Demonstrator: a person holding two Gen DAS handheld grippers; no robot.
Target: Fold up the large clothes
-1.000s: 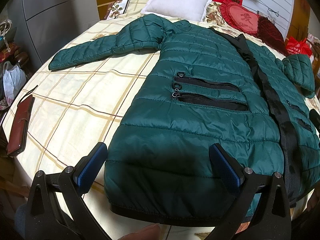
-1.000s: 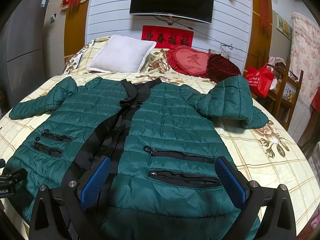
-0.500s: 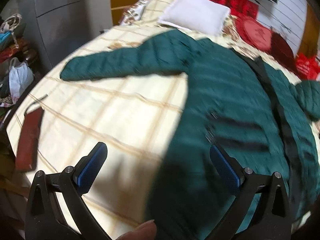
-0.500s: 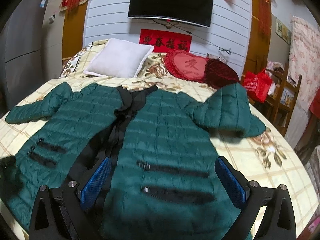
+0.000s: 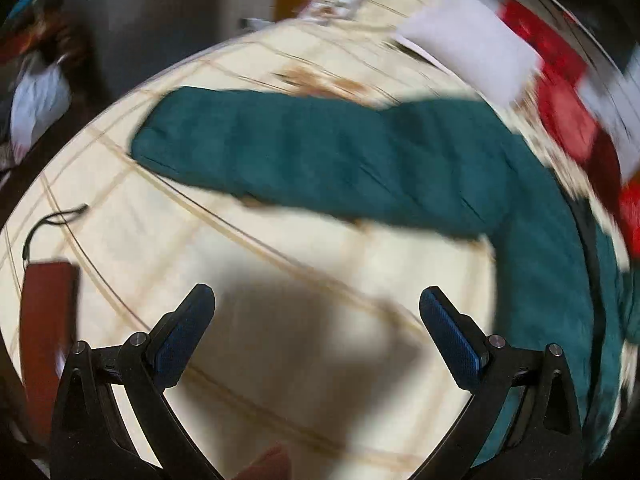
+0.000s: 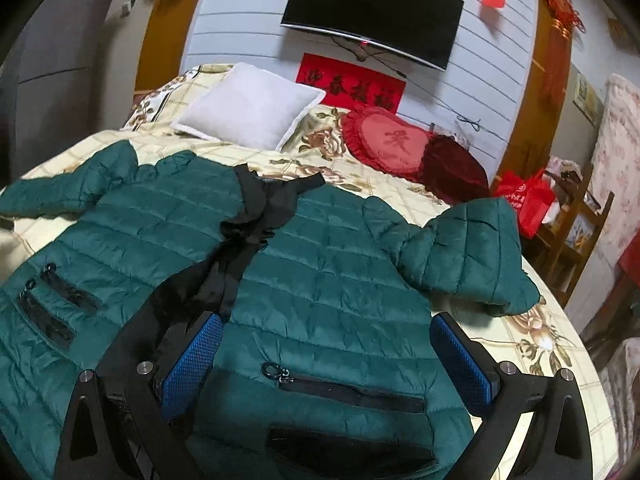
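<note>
Jacket: a dark green quilted puffer jacket (image 6: 320, 264) is spread flat on the cream checked bed (image 5: 280, 248).
Left tongs (image 5: 316, 316): held wide, empty, over bare bedspread.
Right tongs (image 6: 326, 344): held wide, empty, above the jacket front.

Green quilted jacket (image 6: 320, 264), front up, spread flat

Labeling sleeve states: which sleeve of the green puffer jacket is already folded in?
The sleeve near the red bag, doubled back onto itself. The other sleeve lies stretched straight across the checked bedspread.
</note>
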